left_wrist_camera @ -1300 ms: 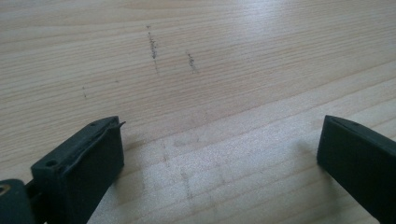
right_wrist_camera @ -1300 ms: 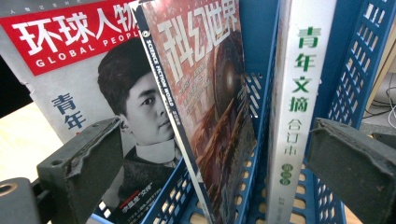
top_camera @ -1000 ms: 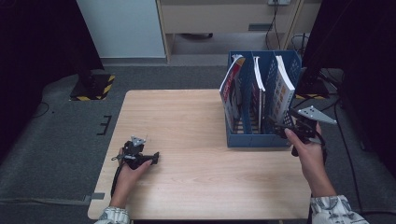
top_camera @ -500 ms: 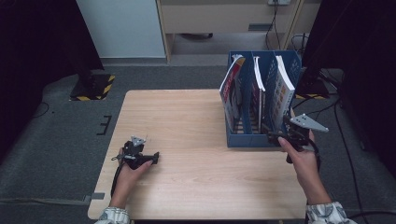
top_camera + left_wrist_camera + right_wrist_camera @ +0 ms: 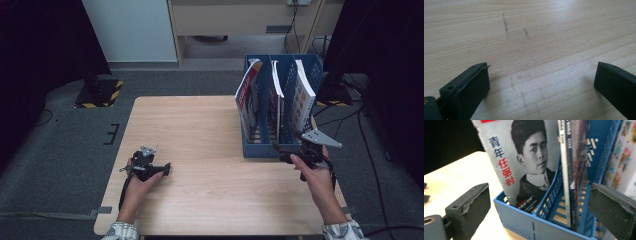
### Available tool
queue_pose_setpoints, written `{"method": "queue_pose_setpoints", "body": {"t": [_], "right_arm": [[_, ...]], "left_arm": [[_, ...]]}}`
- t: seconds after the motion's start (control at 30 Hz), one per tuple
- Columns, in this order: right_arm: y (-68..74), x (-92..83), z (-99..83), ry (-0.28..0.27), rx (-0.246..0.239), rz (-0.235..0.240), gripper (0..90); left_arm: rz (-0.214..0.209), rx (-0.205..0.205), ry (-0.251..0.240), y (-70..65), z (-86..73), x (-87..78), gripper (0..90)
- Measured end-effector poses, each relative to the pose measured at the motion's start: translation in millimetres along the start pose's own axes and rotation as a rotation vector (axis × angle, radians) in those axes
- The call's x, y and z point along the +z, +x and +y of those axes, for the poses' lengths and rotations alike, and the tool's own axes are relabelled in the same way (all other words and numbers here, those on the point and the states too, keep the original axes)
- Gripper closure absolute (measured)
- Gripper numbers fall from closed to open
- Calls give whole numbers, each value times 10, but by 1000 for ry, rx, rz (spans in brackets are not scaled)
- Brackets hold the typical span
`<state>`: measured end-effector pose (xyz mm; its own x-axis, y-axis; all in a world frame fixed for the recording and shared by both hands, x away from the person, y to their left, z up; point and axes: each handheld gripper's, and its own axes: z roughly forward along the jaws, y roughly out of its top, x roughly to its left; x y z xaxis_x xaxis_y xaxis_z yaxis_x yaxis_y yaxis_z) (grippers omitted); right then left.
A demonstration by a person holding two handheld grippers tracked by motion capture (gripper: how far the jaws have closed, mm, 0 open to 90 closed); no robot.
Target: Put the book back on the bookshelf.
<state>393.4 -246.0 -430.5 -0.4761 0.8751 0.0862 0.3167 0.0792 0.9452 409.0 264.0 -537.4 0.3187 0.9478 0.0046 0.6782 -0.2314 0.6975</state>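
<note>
Blue file rack (image 5: 536, 225) just beyond right gripper (image 5: 544, 215), jaws wide apart, its books (image 5: 529, 162) between them.

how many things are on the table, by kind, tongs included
file rack: 1
books in the rack: 3, the left book, the middle book, the right book
tongs: 2, the left tongs and the right tongs, both with jaws open and holding nothing
total: 6

Light wooden table (image 5: 210, 130) bears a blue file rack (image 5: 265, 145) at its right edge
</note>
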Motion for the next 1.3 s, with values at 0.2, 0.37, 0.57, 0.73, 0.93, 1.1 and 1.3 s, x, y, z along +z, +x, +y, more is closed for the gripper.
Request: {"method": "queue_pose_setpoints", "body": {"t": [0.2, 0.37, 0.57, 0.73, 0.93, 1.1, 1.3], "right_arm": [[89, 32, -65, 23, -16, 26, 50], [189, 100, -108, 49, -34, 53, 52], [295, 174, -155, 76, -54, 80, 55], [347, 219, -195, 99, -62, 97, 57], [375, 253, -222, 116, -73, 110, 57], [438, 284, -258, 137, -82, 128, 59], [484, 319, -308, 163, -101, 148, 59]], "left_arm": [[0, 0, 0, 0, 4, 4, 0], [0, 0, 0, 0, 4, 4, 0], [0, 0, 0, 0, 4, 4, 0], [0, 0, 0, 0, 3, 4, 0], [1, 0, 0, -1, 3, 3, 0], [2, 0, 0, -2, 3, 3, 0], [2, 0, 0, -2, 3, 3, 0]]}}
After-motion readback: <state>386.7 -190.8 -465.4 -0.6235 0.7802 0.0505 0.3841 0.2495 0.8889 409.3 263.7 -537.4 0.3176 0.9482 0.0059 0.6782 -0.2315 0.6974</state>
